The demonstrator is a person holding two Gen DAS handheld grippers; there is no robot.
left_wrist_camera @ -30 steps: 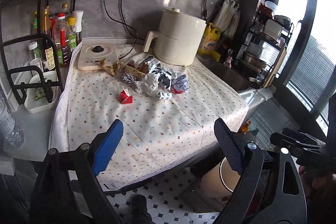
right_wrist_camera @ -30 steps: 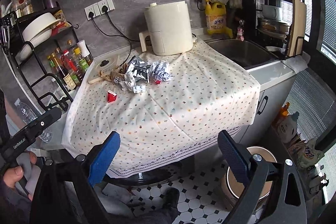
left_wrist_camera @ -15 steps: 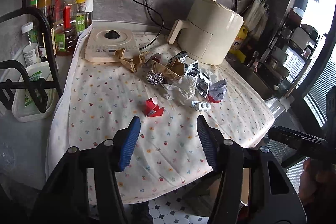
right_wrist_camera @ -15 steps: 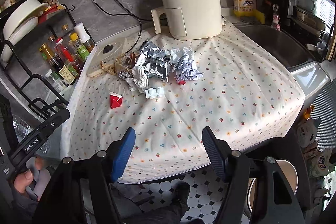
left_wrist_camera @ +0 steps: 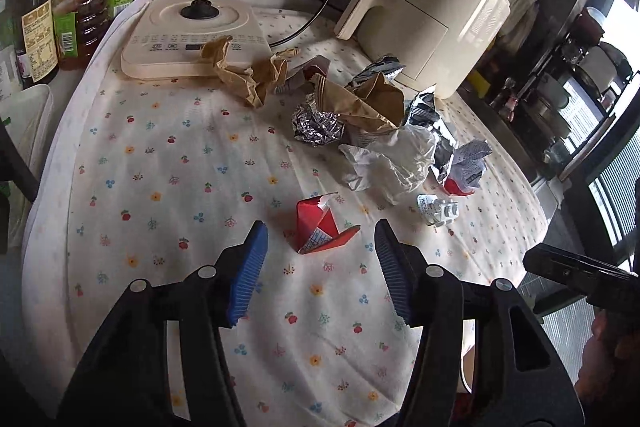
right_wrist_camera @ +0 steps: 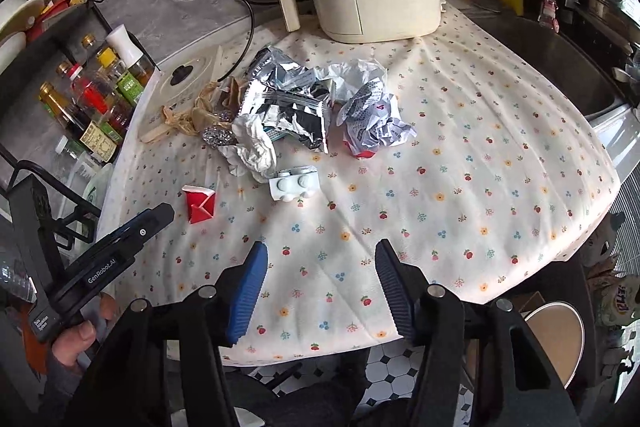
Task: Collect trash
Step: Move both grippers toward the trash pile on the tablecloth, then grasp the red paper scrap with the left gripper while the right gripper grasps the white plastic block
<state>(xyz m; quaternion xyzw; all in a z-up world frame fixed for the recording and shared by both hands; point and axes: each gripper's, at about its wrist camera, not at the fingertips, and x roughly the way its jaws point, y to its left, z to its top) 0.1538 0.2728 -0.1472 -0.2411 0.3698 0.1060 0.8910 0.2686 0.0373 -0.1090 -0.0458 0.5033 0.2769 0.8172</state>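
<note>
1. Left wrist view: a second ago the left tool [left_wrist_camera: 318,269] hung back from the worktop [left_wrist_camera: 160,187] with its blue pads spread wide and the litter far ahead. Now it has come in low over the flowered cloth, and the small folded red paper carton [left_wrist_camera: 322,229] lies just ahead of the tips, between the lines of the two fingers. The jaws have narrowed from wide to a middling gap and are easing apart again slightly; nothing is between the pads yet and nothing is held. Beyond the carton lie a crumpled white tissue [left_wrist_camera: 394,163], a ball of silver foil [left_wrist_camera: 318,127] and crumpled brown paper [left_wrist_camera: 248,75], with a blister pack [left_wrist_camera: 438,211] ahead and to the right.

2. Right wrist view: the right tool [right_wrist_camera: 318,271] has likewise come closer to the worktop [right_wrist_camera: 480,187], and its jaws are closing from wide to about half, empty. The white plastic blister pack [right_wrist_camera: 294,183] lies ahead of its tips, apart from them; silver foil wrappers [right_wrist_camera: 288,107] and a crumpled printed wrapper [right_wrist_camera: 372,115] lie further on. The left tool [right_wrist_camera: 132,231] shows at the left, its tip beside the red carton [right_wrist_camera: 200,203].

3. Judgement: both hands have finished the approach and collecting has not begun. The carton looks like the left's first pick, the blister pack the right's.
</note>
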